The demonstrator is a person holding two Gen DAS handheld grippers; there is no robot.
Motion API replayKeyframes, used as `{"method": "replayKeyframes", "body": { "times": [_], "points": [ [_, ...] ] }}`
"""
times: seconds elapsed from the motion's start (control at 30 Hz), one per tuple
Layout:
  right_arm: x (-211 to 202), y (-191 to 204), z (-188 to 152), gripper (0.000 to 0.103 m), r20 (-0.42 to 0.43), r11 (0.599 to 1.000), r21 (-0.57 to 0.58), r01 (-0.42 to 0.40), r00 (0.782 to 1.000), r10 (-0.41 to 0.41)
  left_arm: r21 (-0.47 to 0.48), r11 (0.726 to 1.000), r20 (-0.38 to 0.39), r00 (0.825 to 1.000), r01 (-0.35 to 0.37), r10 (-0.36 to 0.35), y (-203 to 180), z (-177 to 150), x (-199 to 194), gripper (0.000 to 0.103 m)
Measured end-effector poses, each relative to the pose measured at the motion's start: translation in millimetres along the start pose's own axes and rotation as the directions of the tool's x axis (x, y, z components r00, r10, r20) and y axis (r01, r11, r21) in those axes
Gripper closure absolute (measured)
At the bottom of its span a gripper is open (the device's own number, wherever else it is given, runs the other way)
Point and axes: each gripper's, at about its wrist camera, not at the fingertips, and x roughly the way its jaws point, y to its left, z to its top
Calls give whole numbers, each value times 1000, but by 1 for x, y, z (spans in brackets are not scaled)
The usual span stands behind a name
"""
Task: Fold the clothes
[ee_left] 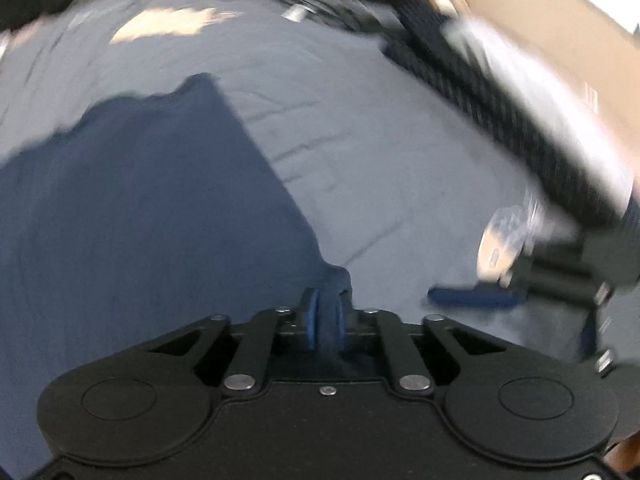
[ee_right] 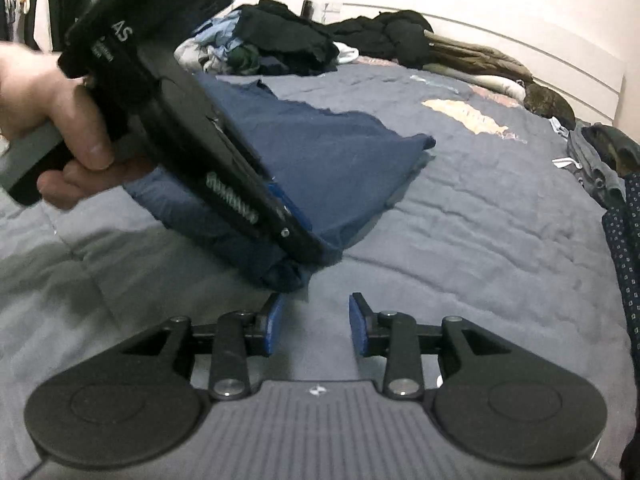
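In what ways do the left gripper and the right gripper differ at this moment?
The left gripper is shut on a corner of the dark blue garment; the right gripper is open and holds nothing. The left gripper lifts cloth above the grey bed cover; the right gripper has only bare cover between its fingers, just short of the garment. Both have blue pads on black fingers.

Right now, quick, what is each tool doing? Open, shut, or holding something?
Left tool: shut, holding a corner of the blue garment.
Right tool: open, holding nothing.
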Motion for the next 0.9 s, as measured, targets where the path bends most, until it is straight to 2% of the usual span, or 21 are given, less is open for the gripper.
{"method": "replayKeyframes", "body": {
  "times": [0.1, 0.2, 0.3, 0.43, 0.5, 0.6, 0.83, 0.87, 0.9],
  "points": [
    [-2, 1, 4, 68, 25, 1000, -5, -7, 1000, 7, -119, 991, 75, 996, 55, -47, 20, -10, -16, 95],
    [-3, 3, 9, 68, 48, 1000, -16, -15, 999, 15, -192, 975, 181, 980, 113, -78, 32, -24, -33, 95],
    [-4, 4, 13, 68, 73, 1000, -16, -26, 997, 27, -225, 966, 252, 966, 125, -66, 37, -39, -45, 95],
    [-11, -4, 22, 68, 131, 996, 59, -63, 990, 54, -320, 933, 335, 941, 164, -51, 45, -63, -56, 95],
    [-13, -7, 25, 68, 161, 994, 74, -77, 985, 64, -347, 923, 344, 938, 166, -39, 46, -68, -57, 95],
    [-10, -9, 29, 68, 175, 993, 77, -90, 982, 76, -349, 924, 335, 942, 154, -30, 43, -70, -54, 95],
    [12, 9, 29, 68, 96, 992, -16, -128, 987, 129, -302, 942, 304, 951, 145, -49, 35, -59, -51, 95],
    [15, 11, 28, 75, 87, 992, -23, -125, 988, 127, -289, 947, 297, 953, 139, -50, 33, -57, -49, 95],
    [17, 13, 27, 87, 78, 992, -30, -123, 989, 125, -273, 953, 293, 955, 131, -48, 30, -56, -49, 95]
  ]
}}
